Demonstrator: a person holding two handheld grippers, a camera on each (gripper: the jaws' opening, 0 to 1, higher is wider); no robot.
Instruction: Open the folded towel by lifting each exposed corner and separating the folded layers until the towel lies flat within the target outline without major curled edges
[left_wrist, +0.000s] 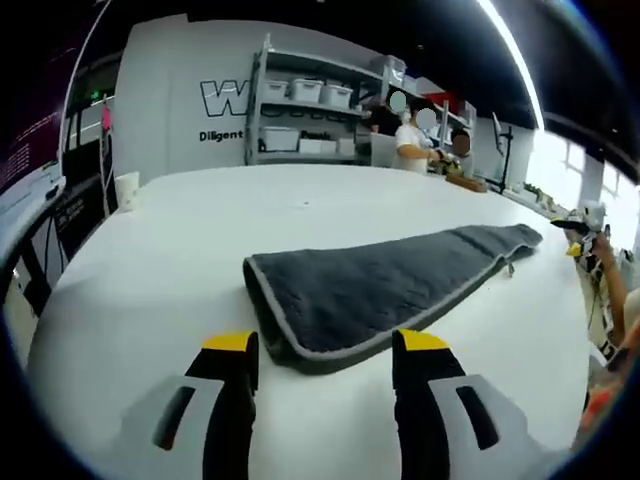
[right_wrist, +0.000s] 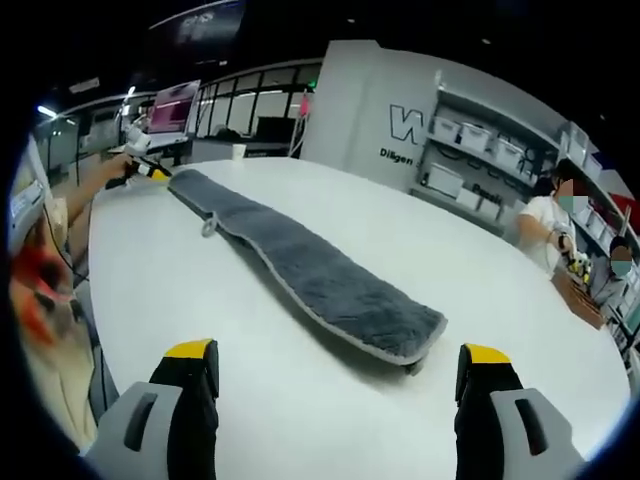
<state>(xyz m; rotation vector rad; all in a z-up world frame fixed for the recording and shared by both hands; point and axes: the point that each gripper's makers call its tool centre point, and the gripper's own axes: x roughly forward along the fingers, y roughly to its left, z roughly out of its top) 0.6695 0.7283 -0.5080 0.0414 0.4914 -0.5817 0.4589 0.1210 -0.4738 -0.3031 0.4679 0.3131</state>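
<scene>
On white table (left_wrist: 150, 260): folded grey towel (left_wrist: 380, 285) | both tongs apart | wall lettering "Diligent" (left_wrist: 221, 135)

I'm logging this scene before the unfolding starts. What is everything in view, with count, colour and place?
towel: one, dark grey with a paler edge, folded into a long strip on the table
table: one, white, wide
cup: one, white, at the table's far edge
shelves: one rack, white, holding white bins, by the back wall
people: at least two, beyond the table
left tongs: one, black with yellow tips, open, straddling one end of the towel
right tongs: one, same colours, open, before the other end
</scene>
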